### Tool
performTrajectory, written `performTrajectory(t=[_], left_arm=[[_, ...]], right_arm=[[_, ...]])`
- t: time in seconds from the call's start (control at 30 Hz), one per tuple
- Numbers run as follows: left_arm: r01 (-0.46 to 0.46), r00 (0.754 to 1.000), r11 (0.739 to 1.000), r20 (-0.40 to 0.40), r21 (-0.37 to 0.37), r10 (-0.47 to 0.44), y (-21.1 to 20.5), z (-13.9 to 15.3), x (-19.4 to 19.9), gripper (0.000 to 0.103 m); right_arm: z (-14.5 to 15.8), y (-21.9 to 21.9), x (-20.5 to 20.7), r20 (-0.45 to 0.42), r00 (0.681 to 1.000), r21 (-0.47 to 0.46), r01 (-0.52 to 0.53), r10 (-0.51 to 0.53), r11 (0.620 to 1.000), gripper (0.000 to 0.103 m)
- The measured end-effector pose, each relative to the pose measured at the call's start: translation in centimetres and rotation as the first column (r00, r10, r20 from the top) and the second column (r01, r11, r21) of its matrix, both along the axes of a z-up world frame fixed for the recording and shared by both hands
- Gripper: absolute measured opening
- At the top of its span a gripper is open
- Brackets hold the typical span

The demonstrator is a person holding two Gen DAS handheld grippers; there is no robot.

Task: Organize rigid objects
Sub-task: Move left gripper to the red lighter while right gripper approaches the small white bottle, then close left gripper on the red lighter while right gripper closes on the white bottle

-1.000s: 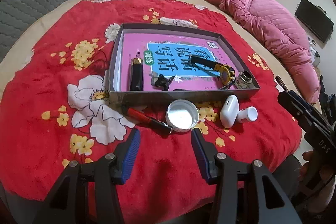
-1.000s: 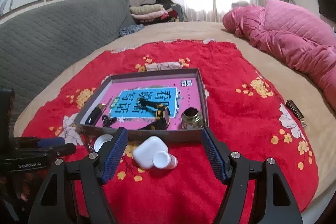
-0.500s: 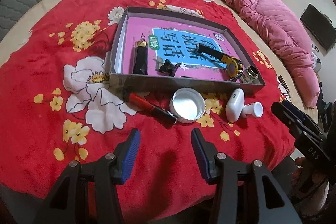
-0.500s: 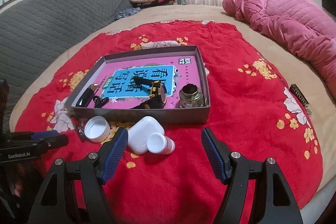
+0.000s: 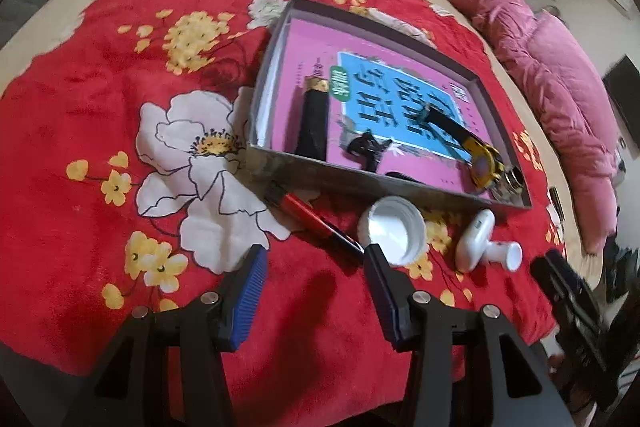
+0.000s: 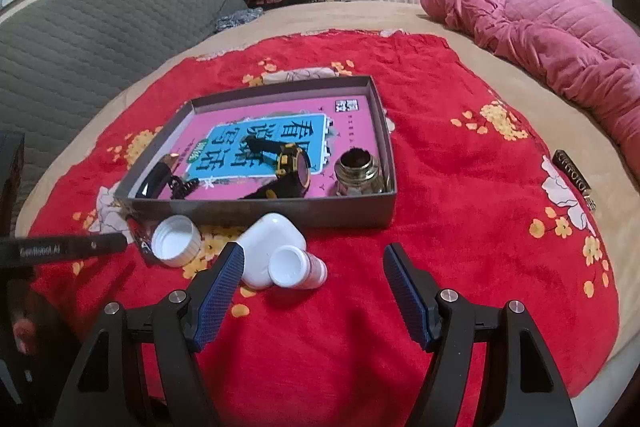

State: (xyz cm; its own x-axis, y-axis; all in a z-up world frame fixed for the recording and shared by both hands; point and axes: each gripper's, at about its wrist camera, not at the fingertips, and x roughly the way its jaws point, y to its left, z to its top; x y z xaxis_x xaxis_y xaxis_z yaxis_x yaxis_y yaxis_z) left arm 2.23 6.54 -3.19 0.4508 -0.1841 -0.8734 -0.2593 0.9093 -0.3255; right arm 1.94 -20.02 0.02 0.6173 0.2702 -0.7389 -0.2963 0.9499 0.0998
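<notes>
Reading "GenRobot.AI": left gripper (image 6: 64,249) side.

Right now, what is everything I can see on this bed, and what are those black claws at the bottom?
Box: one, grey walls, pink and blue printed floor, on the blanket.
Watch: one, black and yellow, inside the box.
Small jar: one, metallic, in the box's corner.
Black tube: one, gold-tipped, inside the box.
Black clip: one, inside the box.
Pen: one, red and black, on the blanket before the box.
Bottle cap: one, white, beside the pen.
White case: one, before the box.
Small bottle: one, white, lying against the case.
Blanket: one, red, floral.
Quilt: one, pink, far side.
Left gripper: black, blue pads, open.
Right gripper: black, blue pads, open.
</notes>
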Motion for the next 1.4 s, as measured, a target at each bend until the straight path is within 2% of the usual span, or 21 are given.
performTrajectory(t=[0.13, 0.53, 0.87, 1.13, 1.2, 1.4], left_arm=[[-0.026, 0.999, 0.999, -0.021, -0.044, 0.025, 0.4, -0.8, 0.7, 0.050], [-0.059, 0.997, 0.994, -0.056, -0.089, 0.054, 0.6, -2.1, 2.5, 0.029], [-0.086, 0.994, 0.991, -0.072, -0.106, 0.078, 0.8, -3.1, 3.2, 0.029], [-0.072, 0.996, 0.995, -0.065, -0.067, 0.067, 0.4, -3.4, 3.5, 0.029], [-0.066, 0.996, 0.997, -0.062, -0.049, 0.063, 0.0, -3.5, 3.5, 0.029], [-0.057, 0.997, 0.998, -0.056, -0.026, 0.056, -0.4, -3.7, 3.7, 0.029]], right_arm=[[-0.4, 0.0, 0.2, -0.013, 1.000, -0.005, -0.001, 0.001, 1.000, 0.074], [-1.3, 0.2, 0.5, -0.044, 0.999, -0.023, -0.008, 0.007, 1.000, 0.074], [-3.3, 1.8, 1.0, -0.061, 0.997, -0.121, -0.062, 0.055, 0.991, 0.074], [-4.1, 2.2, 1.4, -0.032, 0.997, -0.159, -0.073, 0.069, 0.985, 0.074], [-4.1, 2.4, 1.6, -0.017, 0.997, -0.170, -0.080, 0.079, 0.982, 0.072], [-4.9, 2.6, 1.9, -0.022, 0.996, -0.190, -0.089, 0.086, 0.978, 0.052]])
